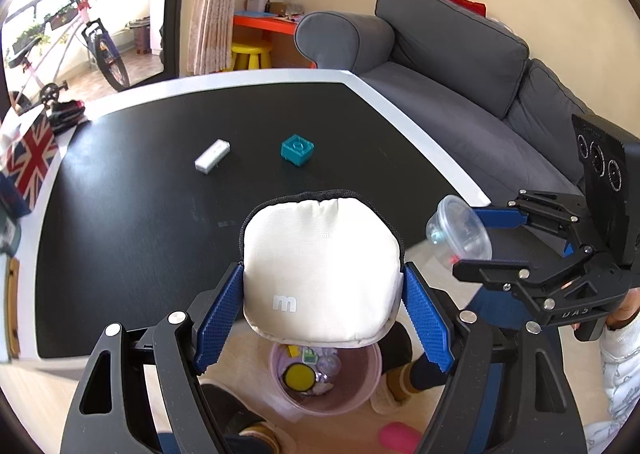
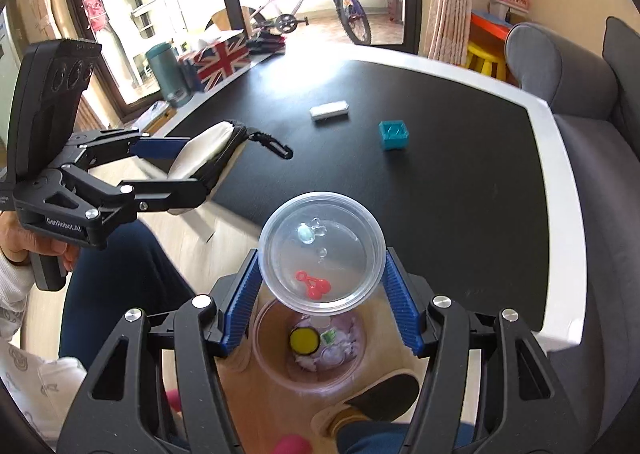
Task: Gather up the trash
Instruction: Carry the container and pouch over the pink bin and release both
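My left gripper is shut on a white zipped pouch and holds it above a pink trash bin on the floor. The pouch also shows in the right wrist view. My right gripper is shut on a clear plastic cup with small red and clear bits inside, held over the same bin. The cup also shows in the left wrist view. On the black table lie a white block and a teal brick.
A grey sofa stands beyond the table. A Union Jack box and a green flask stand at the table's far side. The person's feet in slippers are by the bin. The bin holds a yellow lid and wrappers.
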`<state>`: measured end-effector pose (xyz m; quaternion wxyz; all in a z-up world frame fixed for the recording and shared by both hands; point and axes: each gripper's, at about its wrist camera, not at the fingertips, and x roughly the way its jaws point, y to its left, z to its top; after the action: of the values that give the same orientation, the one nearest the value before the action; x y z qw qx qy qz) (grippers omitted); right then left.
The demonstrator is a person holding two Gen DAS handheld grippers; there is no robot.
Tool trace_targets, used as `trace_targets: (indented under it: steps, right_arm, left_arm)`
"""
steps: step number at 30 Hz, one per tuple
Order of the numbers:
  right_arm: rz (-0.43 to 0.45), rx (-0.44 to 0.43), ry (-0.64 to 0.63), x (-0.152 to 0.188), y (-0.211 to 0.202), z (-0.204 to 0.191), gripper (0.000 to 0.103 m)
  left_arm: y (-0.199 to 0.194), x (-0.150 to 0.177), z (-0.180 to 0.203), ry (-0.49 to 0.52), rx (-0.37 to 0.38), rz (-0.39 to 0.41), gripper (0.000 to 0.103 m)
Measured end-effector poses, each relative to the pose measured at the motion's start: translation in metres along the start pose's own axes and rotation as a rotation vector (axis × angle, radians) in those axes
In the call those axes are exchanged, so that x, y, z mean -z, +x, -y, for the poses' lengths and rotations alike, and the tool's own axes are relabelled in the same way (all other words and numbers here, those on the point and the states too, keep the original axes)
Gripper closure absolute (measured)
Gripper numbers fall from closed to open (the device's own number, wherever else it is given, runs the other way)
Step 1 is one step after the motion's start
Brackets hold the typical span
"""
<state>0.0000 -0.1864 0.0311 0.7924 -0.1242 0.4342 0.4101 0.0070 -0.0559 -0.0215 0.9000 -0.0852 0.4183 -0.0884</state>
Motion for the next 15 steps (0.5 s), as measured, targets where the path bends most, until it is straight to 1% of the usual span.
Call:
trace_targets:
  steps: [7, 12, 13, 14, 15]
  right_arm:
    - [-0.065, -0.038, 0.034, 0.035, 0.016, -0.008, 0.043]
    - [-0.085, -0.065, 0.042, 0.042, 0.024, -0.011, 0.042]
    - [-0.085, -0.065, 0.043, 0.042, 0.025, -0.012, 0.039]
    - [-0.083, -0.065, 0.045, 0.041, 0.025, -0.011, 0.028]
    - [-0.071, -0.061, 0.050, 0.041, 0.023, -0.010, 0.021]
  left_arm:
    - [-0.003, 0.023, 0.002, -0.033, 0.021, -0.017, 0.028]
    - [-0.003, 0.031, 0.003, -0.038, 0.026, -0.028, 0.028]
    - [-0.004, 0.032, 0.003, -0.038, 0.025, -0.027, 0.028]
    - [-0.004, 0.032, 0.003, -0.038, 0.025, -0.027, 0.028]
    - [-0.005, 0.033, 0.003, -0.038, 0.025, -0.027, 0.028]
